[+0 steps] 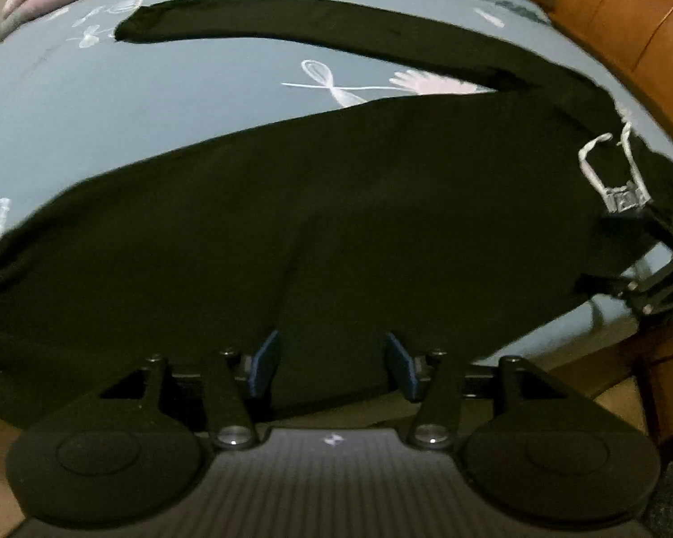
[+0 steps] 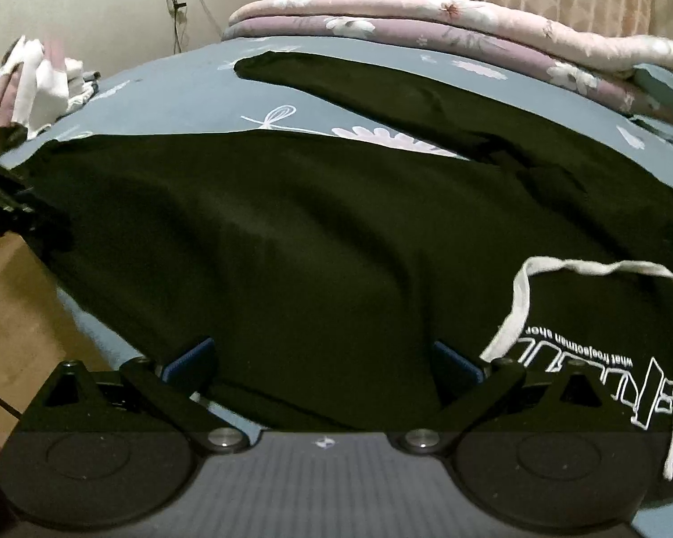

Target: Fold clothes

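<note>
Nearest the lens in each wrist view is the gripper's own dark body, its blue-padded fingers spread over black cloth. The left gripper point(image 1: 332, 361) stands with jaws apart, the near edge of the black trousers point(image 1: 336, 224) lying between the pads but not pinched by them. The right gripper point(image 2: 323, 363) is spread wider still, holding nothing, its pads on either side of the waist edge.

The blue floral bedsheet point(image 2: 193, 89) carries everything. Across it lie the trousers, one leg spread broadly toward the bed's near edge, the other leg point(image 2: 381, 85) angling away toward the folded quilts point(image 2: 426, 18) at the far side. Beside the right gripper's pads the waistband shows white printed lettering point(image 2: 596, 372) and a loose white drawstring point(image 2: 520, 296).

As I judge it, the fold has not begun: both tongs look poised to take the near edge. The risks: pads closing on only the top layer, so the lower one drags behind; the drawstring snagging in the right fingers; and the trousers, lying close to the bed's edge, sliding off if pulled unevenly.
</note>
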`<action>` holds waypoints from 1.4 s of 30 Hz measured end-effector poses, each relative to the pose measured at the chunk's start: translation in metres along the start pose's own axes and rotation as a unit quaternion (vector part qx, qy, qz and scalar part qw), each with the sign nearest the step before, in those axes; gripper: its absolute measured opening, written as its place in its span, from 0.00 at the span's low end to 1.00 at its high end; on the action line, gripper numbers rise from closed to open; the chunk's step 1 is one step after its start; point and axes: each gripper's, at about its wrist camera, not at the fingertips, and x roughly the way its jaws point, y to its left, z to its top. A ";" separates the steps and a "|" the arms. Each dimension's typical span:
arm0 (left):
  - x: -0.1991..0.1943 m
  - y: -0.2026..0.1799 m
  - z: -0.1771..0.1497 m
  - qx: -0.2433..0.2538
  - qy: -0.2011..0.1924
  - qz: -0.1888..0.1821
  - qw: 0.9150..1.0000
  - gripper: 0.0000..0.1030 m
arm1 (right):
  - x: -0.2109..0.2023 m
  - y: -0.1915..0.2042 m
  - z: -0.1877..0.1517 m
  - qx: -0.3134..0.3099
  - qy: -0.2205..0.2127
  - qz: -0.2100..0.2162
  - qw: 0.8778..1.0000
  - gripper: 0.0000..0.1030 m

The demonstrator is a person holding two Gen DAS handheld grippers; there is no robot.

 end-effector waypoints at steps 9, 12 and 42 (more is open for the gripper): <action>0.016 0.019 0.010 -0.013 -0.029 0.069 0.997 0.53 | 0.026 0.004 0.046 -0.003 -0.047 0.021 0.999 1.00; 0.003 0.021 -0.009 -0.037 -0.021 0.069 0.997 0.58 | 0.044 0.007 0.040 -0.001 -0.020 0.009 1.000 1.00; 0.002 0.068 0.017 -0.101 0.000 0.056 0.993 0.66 | 0.126 0.025 0.149 -0.067 0.063 0.044 0.995 1.00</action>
